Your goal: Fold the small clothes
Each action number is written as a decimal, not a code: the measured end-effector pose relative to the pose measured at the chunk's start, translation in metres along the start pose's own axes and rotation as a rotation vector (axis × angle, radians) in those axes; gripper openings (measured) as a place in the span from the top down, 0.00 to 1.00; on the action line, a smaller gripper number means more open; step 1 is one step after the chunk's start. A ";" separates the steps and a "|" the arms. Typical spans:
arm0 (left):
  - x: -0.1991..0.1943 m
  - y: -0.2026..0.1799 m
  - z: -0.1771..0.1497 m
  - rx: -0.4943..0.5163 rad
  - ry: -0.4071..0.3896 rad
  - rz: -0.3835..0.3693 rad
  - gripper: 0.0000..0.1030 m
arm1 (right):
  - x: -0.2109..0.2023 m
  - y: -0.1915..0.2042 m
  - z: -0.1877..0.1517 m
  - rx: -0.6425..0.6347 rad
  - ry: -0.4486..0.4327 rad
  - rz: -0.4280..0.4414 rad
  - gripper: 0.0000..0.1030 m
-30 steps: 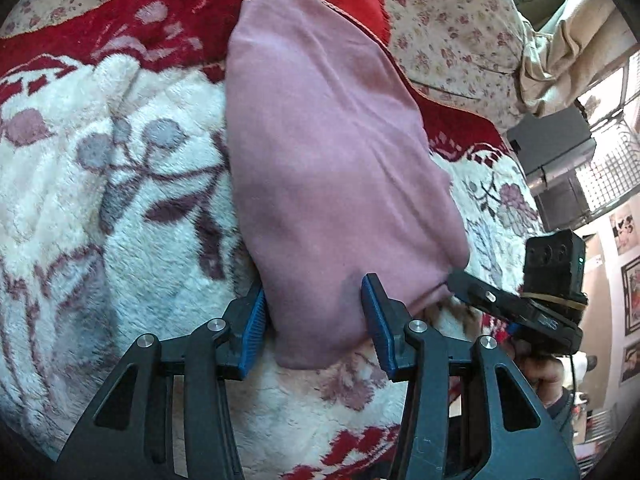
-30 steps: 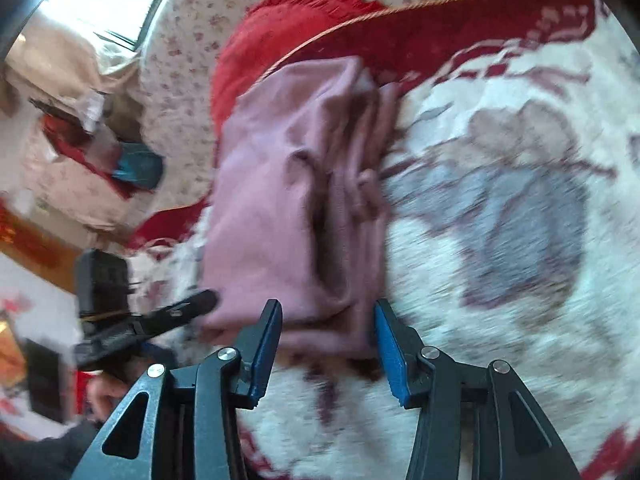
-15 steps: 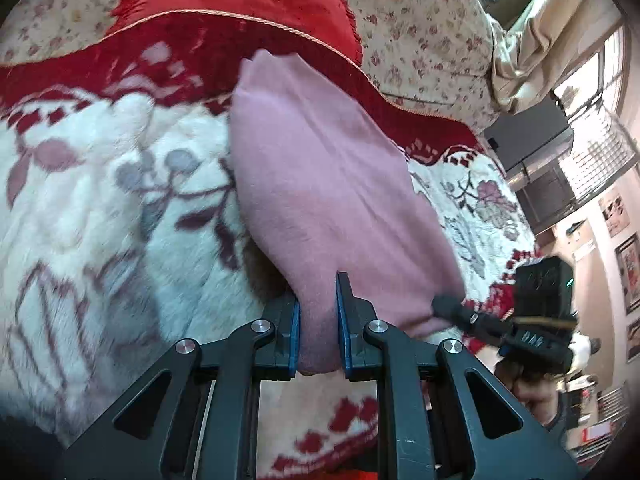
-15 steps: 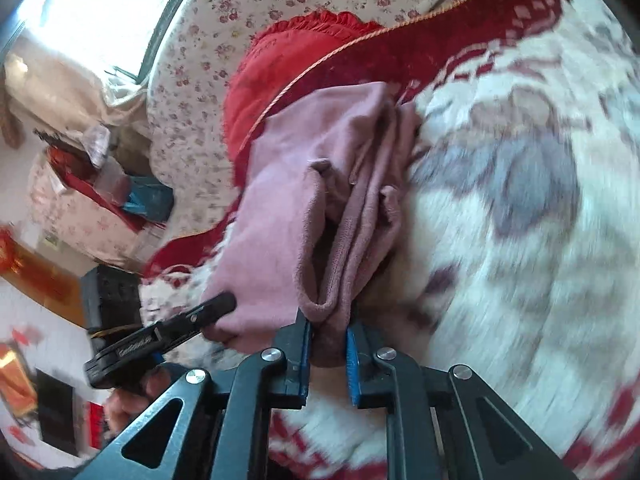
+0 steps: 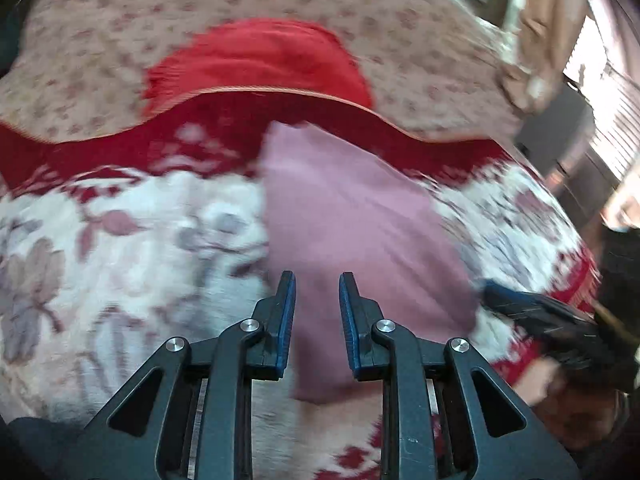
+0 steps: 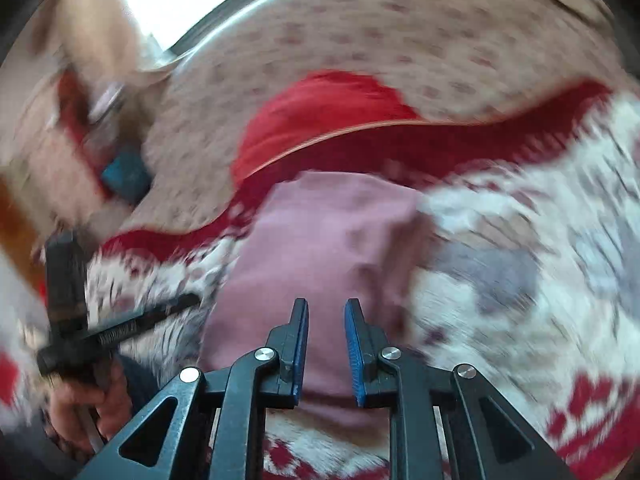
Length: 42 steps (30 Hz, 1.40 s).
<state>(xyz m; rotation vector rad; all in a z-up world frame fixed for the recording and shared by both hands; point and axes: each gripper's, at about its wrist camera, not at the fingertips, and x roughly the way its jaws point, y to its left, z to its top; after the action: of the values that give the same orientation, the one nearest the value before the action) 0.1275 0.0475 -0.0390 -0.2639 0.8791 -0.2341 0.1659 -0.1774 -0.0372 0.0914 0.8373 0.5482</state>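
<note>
A pink garment (image 5: 352, 232) lies folded on a white and red floral blanket (image 5: 132, 248). It also shows in the right wrist view (image 6: 320, 248). My left gripper (image 5: 317, 304) is over the garment's near end with its jaws partly apart, and the cloth runs between them. My right gripper (image 6: 326, 332) is over the garment's other near corner, jaws also partly apart. Both views are motion blurred. The other gripper shows at the edge of each view.
A red cushion (image 5: 260, 60) and a floral sheet (image 5: 420, 40) lie beyond the blanket. A blue object (image 6: 126, 178) sits at the left in the right wrist view. Window light is at the right of the left wrist view.
Both grippers closed on the garment's near edge and lifted it, then their jaws parted and both pulled up and back. The garment now looks shorter and folded over.
</note>
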 end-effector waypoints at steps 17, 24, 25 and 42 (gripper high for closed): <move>0.045 -0.016 -0.022 0.052 0.173 -0.081 0.34 | 0.079 -0.028 0.066 -0.062 0.141 -0.052 0.83; 0.051 -0.036 -0.027 0.115 0.132 -0.090 0.08 | 0.094 -0.049 0.054 -0.050 0.203 -0.076 0.83; 0.051 -0.034 -0.026 0.076 0.115 -0.101 0.07 | 0.092 -0.050 0.051 -0.047 0.202 -0.074 0.83; 0.055 -0.037 -0.022 0.095 0.131 -0.083 0.06 | 0.062 -0.009 0.048 -0.165 0.067 -0.111 0.83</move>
<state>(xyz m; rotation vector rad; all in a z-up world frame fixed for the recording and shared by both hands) 0.1402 -0.0075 -0.0803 -0.1985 0.9849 -0.3727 0.2381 -0.1478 -0.0498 -0.1244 0.8543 0.5156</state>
